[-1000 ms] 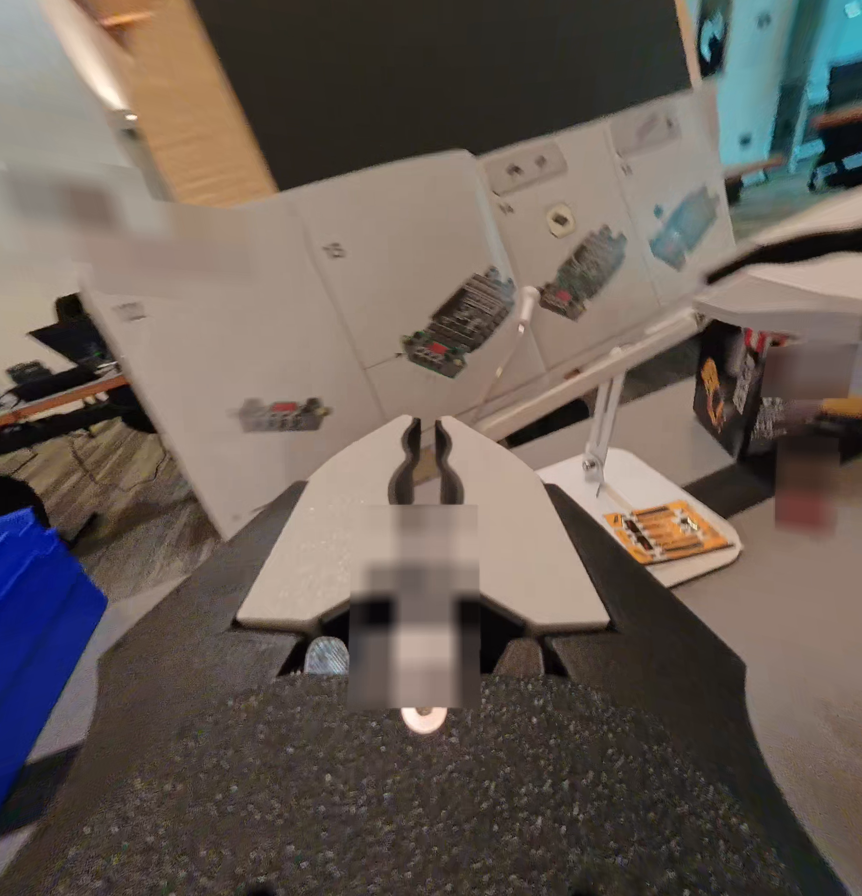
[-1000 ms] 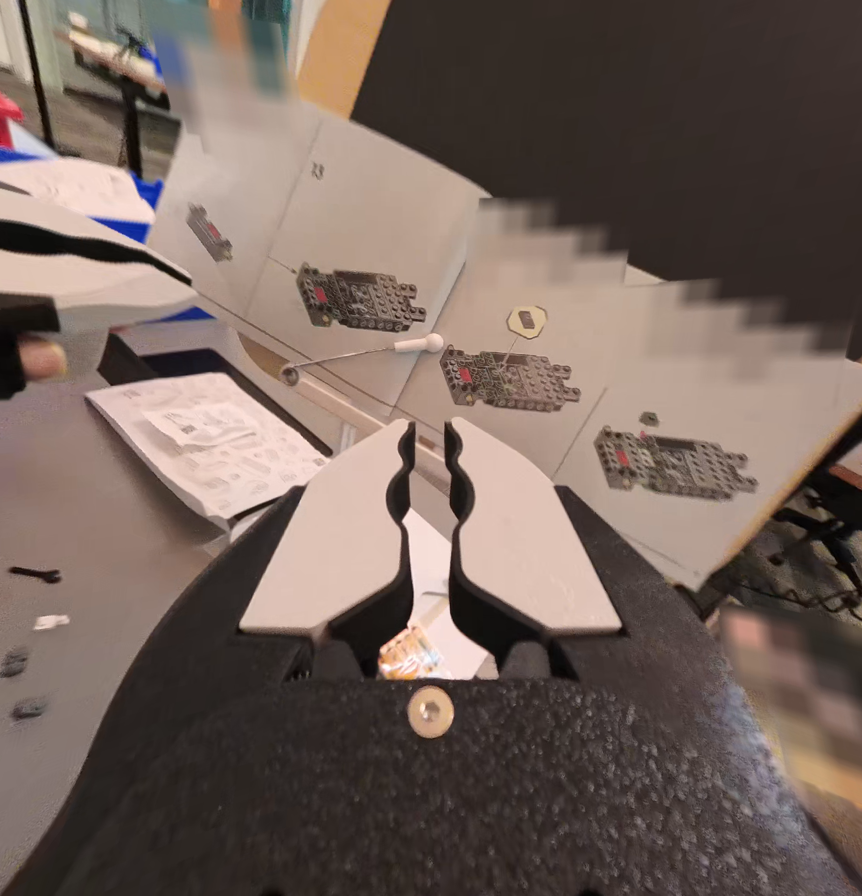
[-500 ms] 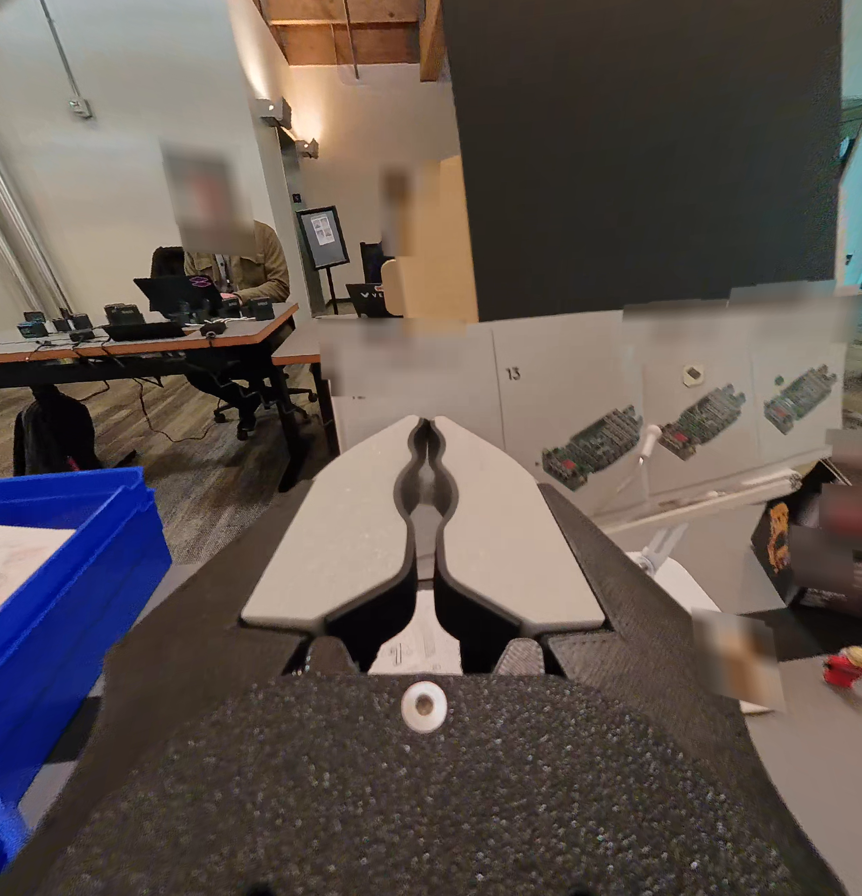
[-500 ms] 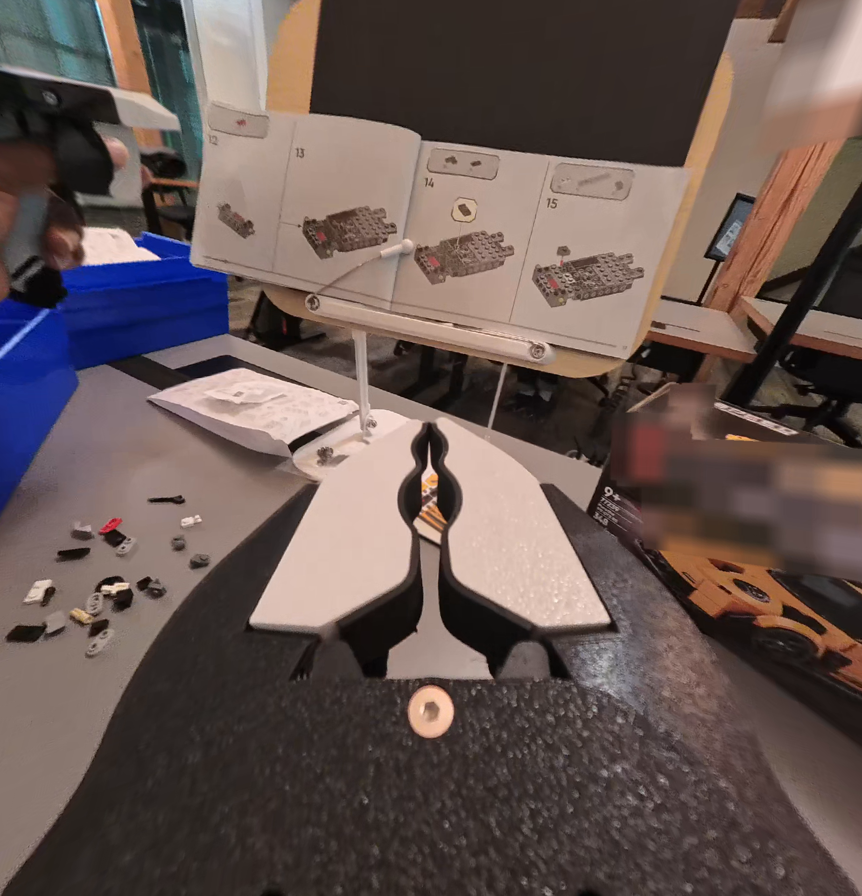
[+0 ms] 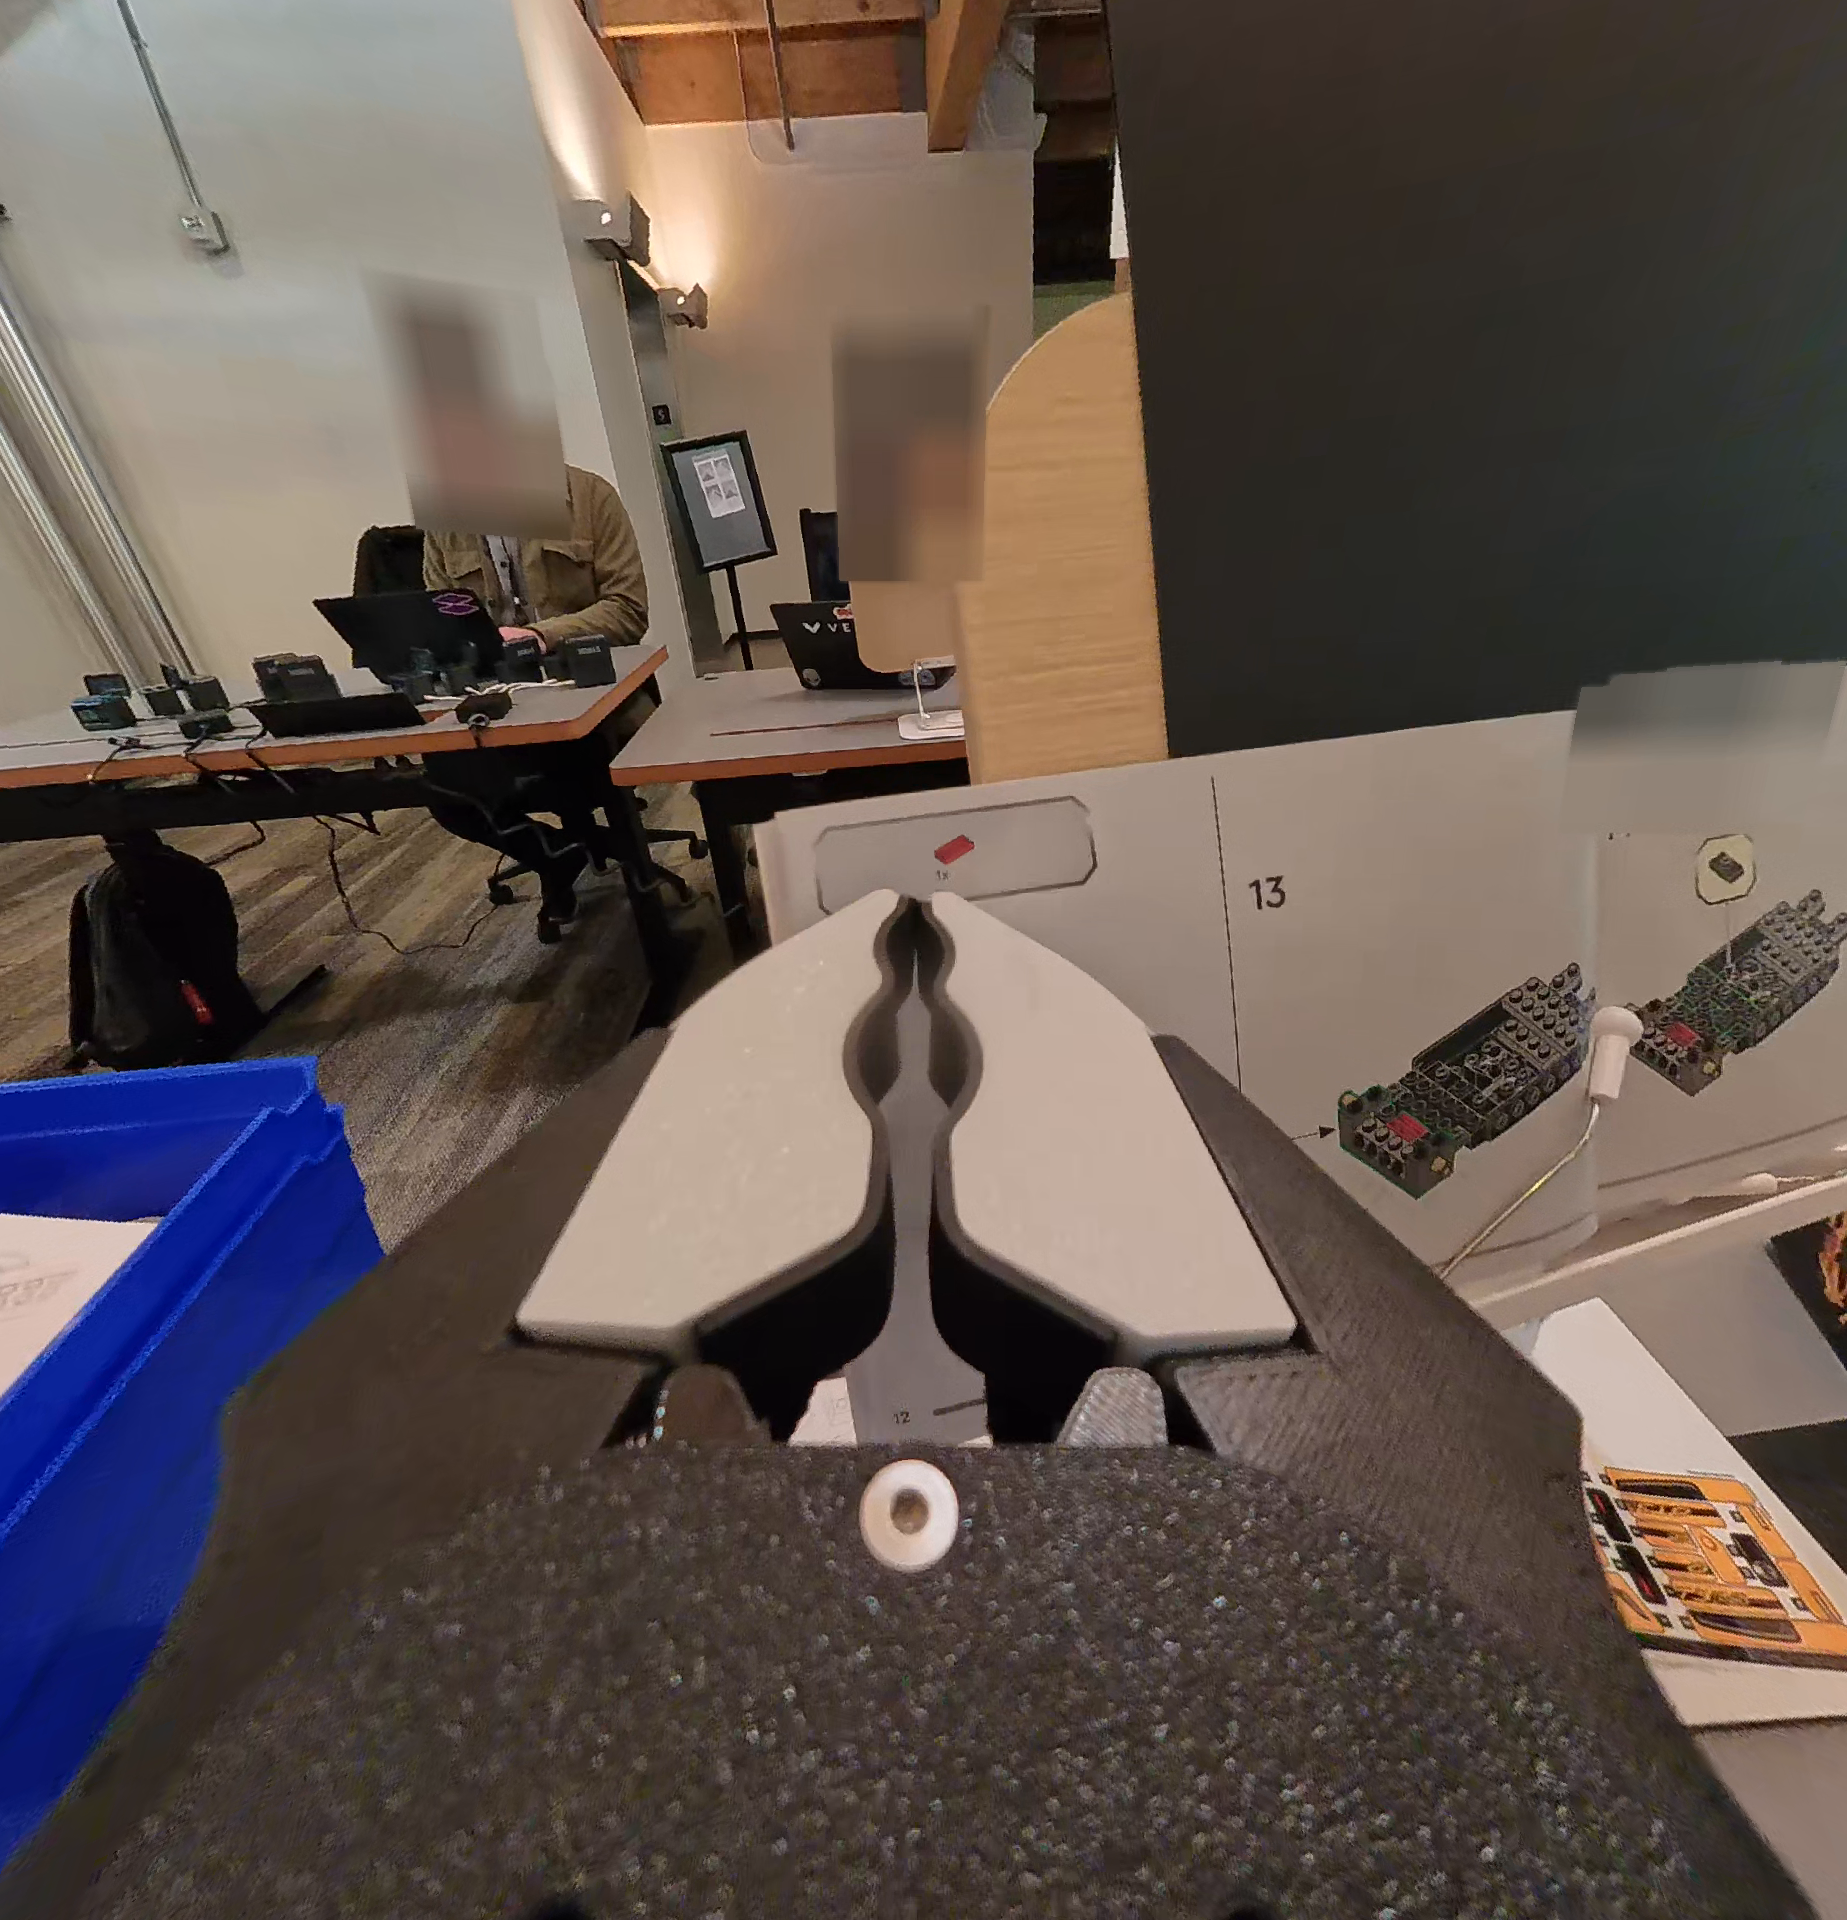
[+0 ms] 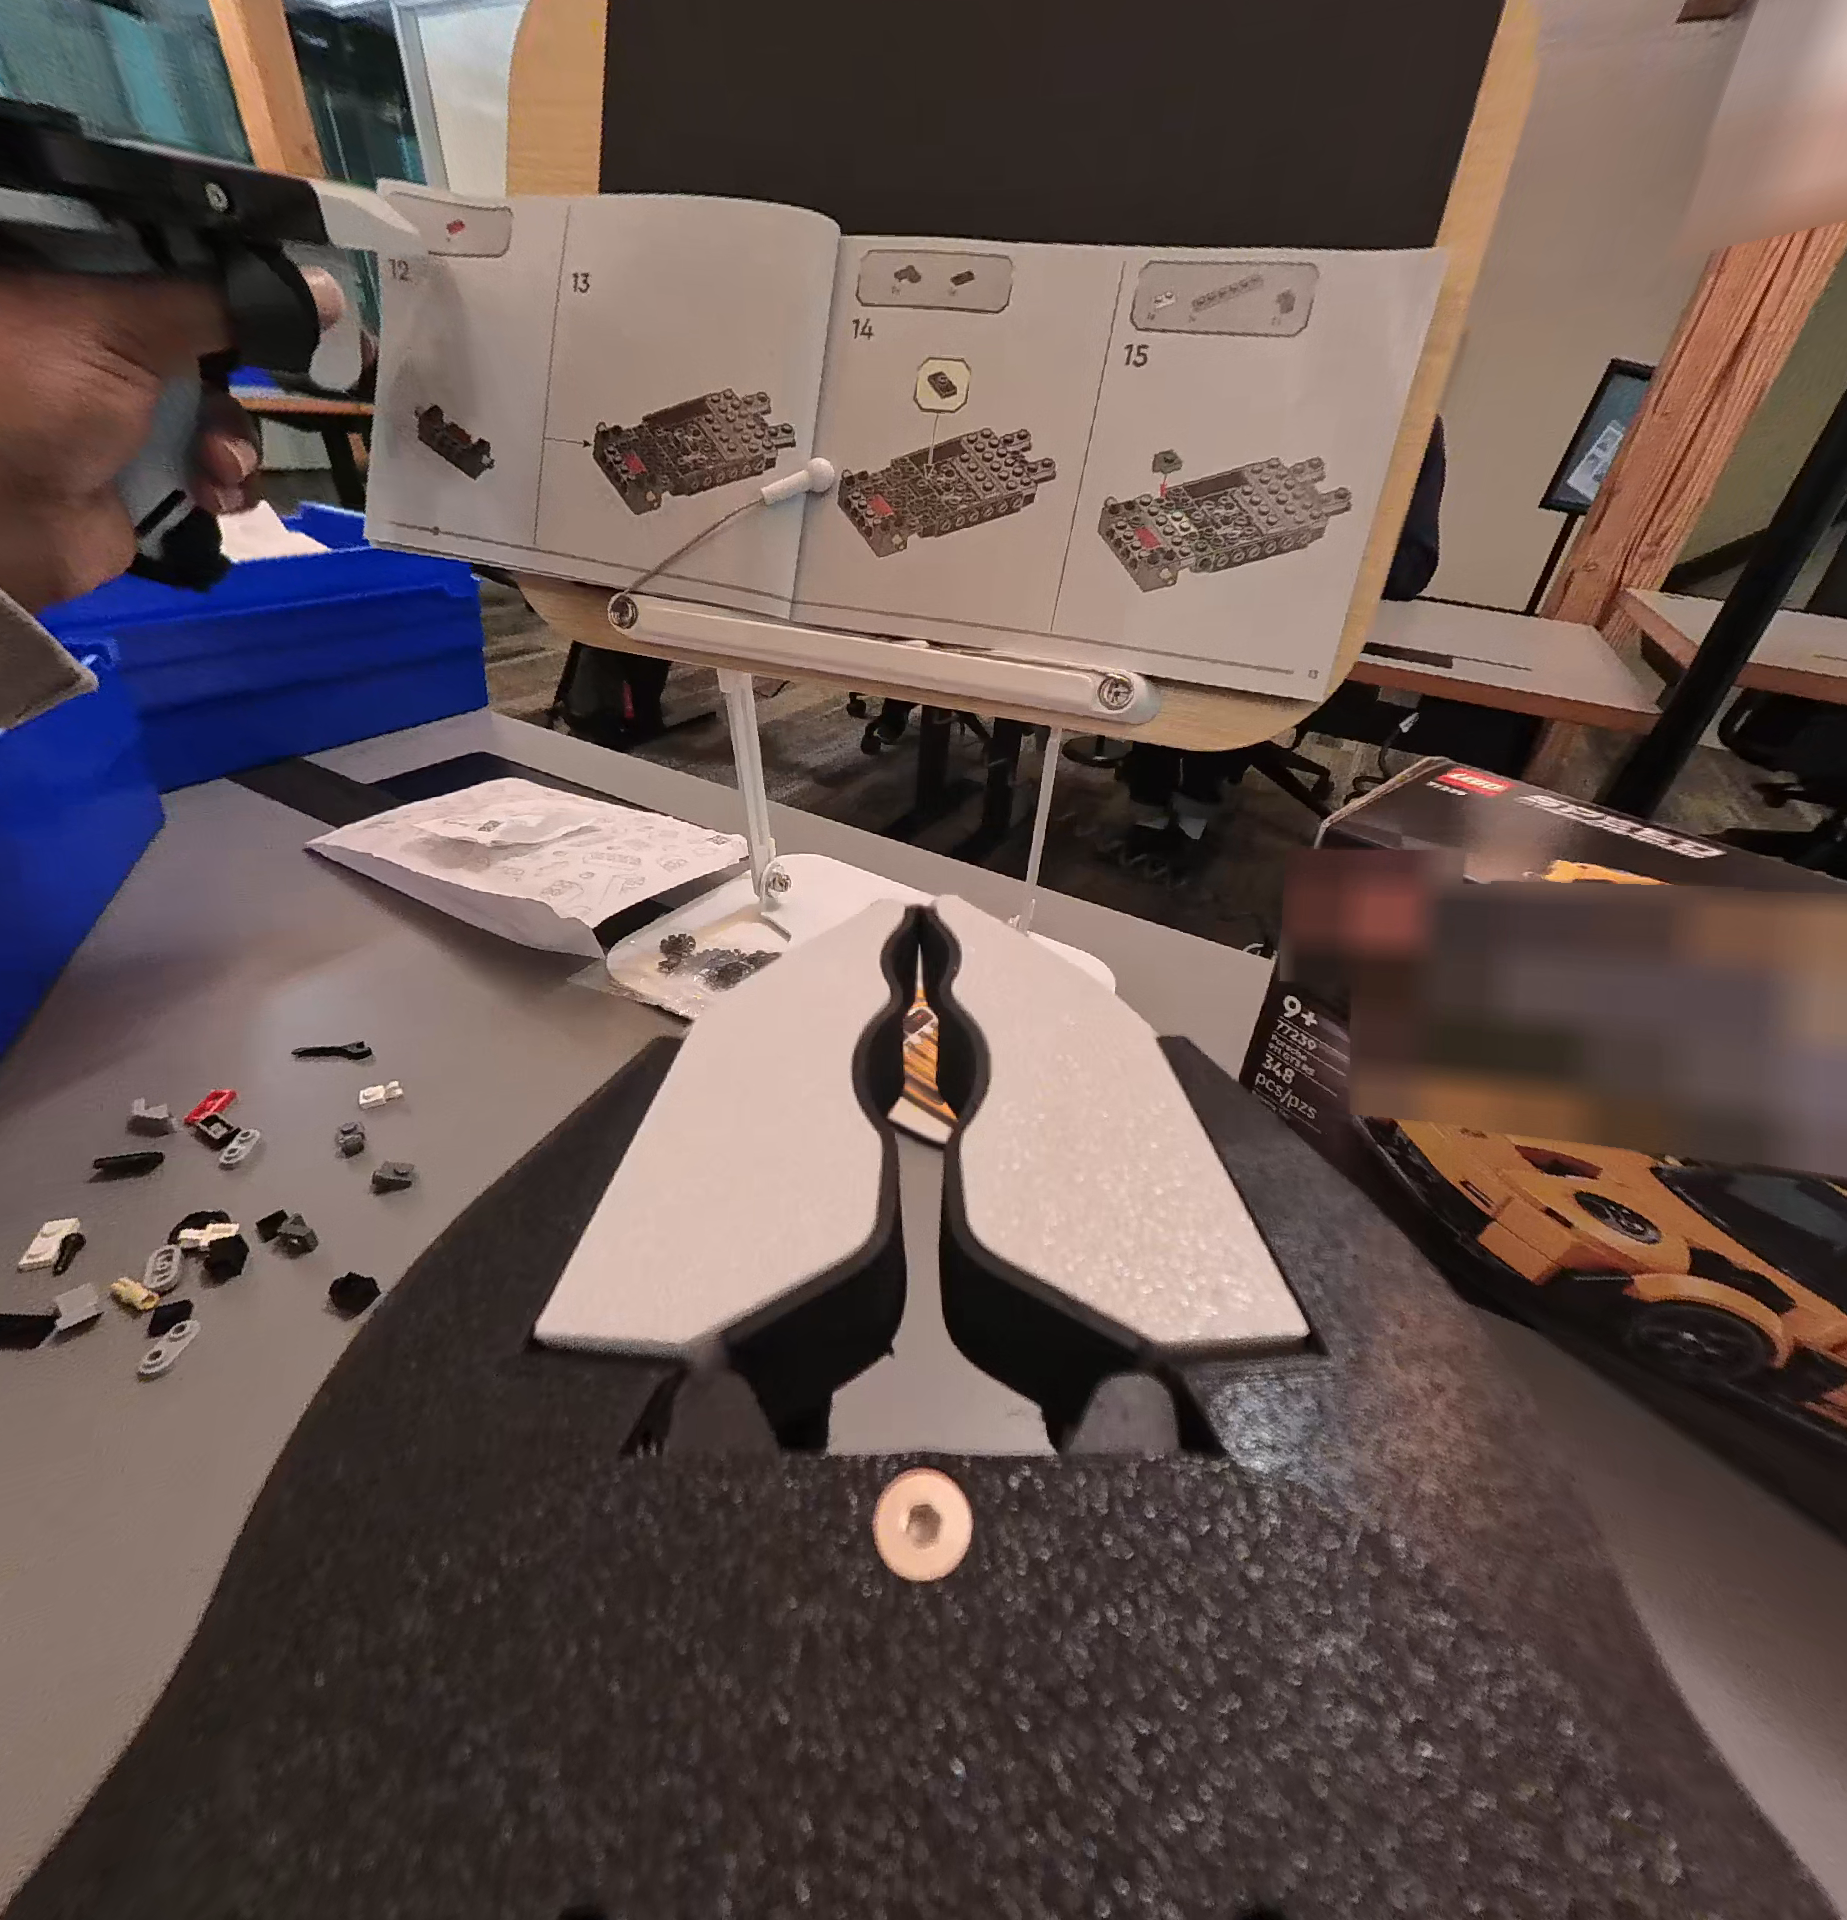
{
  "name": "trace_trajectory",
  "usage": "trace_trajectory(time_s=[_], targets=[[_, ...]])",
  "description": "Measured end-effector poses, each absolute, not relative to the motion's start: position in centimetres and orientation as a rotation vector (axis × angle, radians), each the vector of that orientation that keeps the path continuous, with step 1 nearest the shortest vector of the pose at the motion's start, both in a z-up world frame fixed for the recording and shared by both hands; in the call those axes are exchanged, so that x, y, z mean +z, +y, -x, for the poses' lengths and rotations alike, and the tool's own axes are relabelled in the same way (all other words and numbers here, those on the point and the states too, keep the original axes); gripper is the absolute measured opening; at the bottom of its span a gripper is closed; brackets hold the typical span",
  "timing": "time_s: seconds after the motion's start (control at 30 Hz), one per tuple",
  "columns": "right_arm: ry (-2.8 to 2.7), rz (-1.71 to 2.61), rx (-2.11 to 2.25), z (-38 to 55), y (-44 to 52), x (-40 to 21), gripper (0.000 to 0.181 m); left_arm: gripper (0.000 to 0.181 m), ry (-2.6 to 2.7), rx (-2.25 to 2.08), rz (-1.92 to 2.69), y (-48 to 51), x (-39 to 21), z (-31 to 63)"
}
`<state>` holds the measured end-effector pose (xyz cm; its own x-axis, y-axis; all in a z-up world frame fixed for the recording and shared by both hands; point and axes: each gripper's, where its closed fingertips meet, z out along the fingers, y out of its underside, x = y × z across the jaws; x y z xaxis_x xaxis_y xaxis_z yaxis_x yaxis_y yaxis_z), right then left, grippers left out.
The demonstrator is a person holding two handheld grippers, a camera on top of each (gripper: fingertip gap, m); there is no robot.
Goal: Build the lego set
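Black, grey, white and red Lego pieces (image 6: 171,1236) are lying on a grey table (image 6: 306,966) beside blue bins (image 6: 275,644), a black box (image 6: 1584,1122) showing an orange car, and an orange-and-black sticker sheet (image 5: 1719,1579).

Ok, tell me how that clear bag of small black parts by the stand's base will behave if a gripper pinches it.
The clear bag looks thin and slack, so it would probably sag and crumple. Its loose black parts would likely shift toward the low end. It seems light, so a push would probably slide it.
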<state>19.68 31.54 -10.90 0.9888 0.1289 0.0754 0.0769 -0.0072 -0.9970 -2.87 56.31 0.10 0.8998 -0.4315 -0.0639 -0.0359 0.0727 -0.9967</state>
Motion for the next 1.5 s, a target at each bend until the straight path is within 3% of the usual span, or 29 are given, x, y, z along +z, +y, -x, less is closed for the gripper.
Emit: trace_trajectory(time_s=[0.27, 0.67, 1.13, 1.5], targets=[[-0.231, 1.592, -0.016, -19.0, 31.6, -11.4, 0.0, 0.0, 0.394, -0.313, 1.47, 55.8, 0.4, 4.0], [-0.233, 1.62, 0.069, -18.0, 31.7, -12.1, 0.001, 0.0, 0.457, -0.358, 1.576, 53.2, -5.7, 2.8], [-0.166, 1.633, 0.181, -18.5, 31.7, -12.2, 0.001, 0.0, 0.472, -0.387, 1.571, 52.7, -6.8, 1.4], [-0.259, 1.563, -0.016, -18.1, 30.9, -10.1, 0.001, 0.0, 0.604, -0.544, 1.394, 44.6, -0.9, 0.2]])
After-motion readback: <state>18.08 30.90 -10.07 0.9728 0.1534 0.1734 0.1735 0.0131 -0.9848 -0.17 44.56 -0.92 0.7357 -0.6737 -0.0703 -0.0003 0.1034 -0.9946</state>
